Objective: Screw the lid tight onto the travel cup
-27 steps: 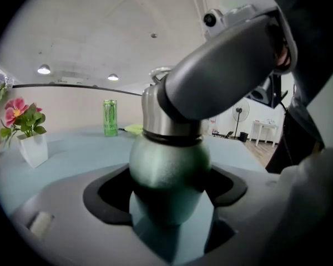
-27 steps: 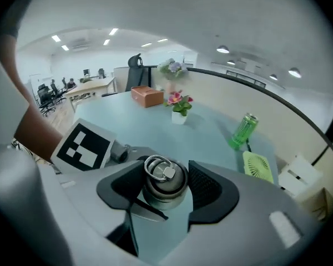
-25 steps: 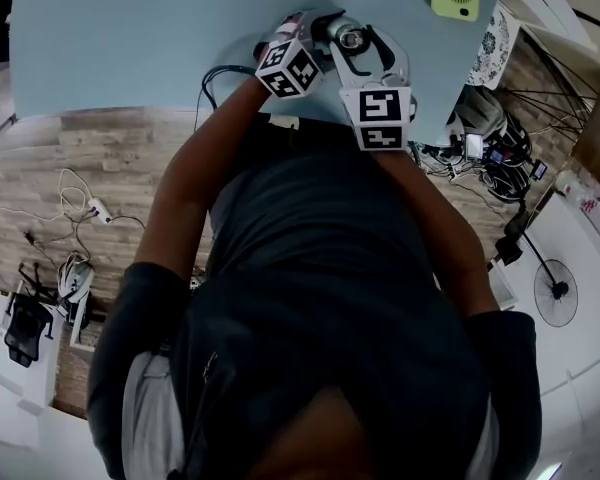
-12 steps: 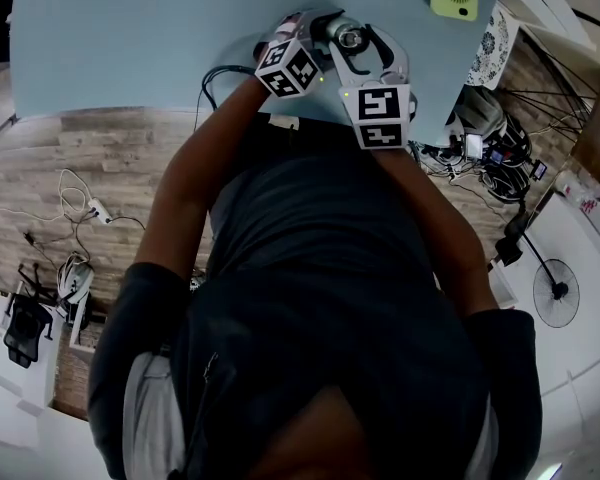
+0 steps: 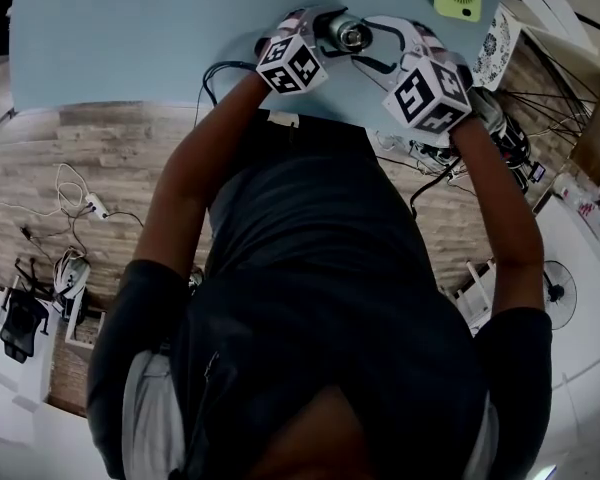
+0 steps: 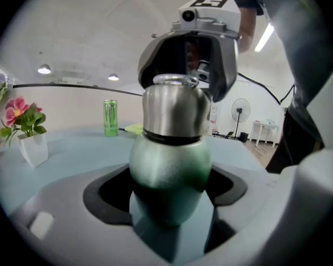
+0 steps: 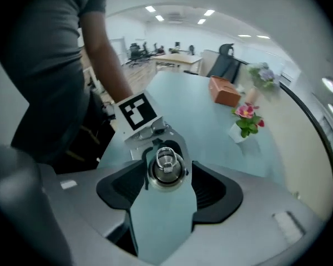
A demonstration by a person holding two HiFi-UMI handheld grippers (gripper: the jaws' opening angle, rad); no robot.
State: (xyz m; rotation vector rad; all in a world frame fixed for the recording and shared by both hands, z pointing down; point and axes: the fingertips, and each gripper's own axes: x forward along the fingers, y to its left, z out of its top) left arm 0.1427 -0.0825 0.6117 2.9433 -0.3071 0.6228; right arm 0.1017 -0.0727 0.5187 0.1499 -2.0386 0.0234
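Tightening is looking partway done: the cup [image 6: 169,165] is sitting at the table's [image 5: 130,38] near edge, top centre of the head view, with the left gripper [image 6: 169,177] clamping its green body and the lid [image 7: 165,169] already resting on its mouth. The right gripper [image 7: 167,188] is hanging over the lid from above, its jaws having just been opening, so the lid is lying between the pads ungripped. Whether it is fully tight is not showing; a fresh grip and more turning are probably remaining.
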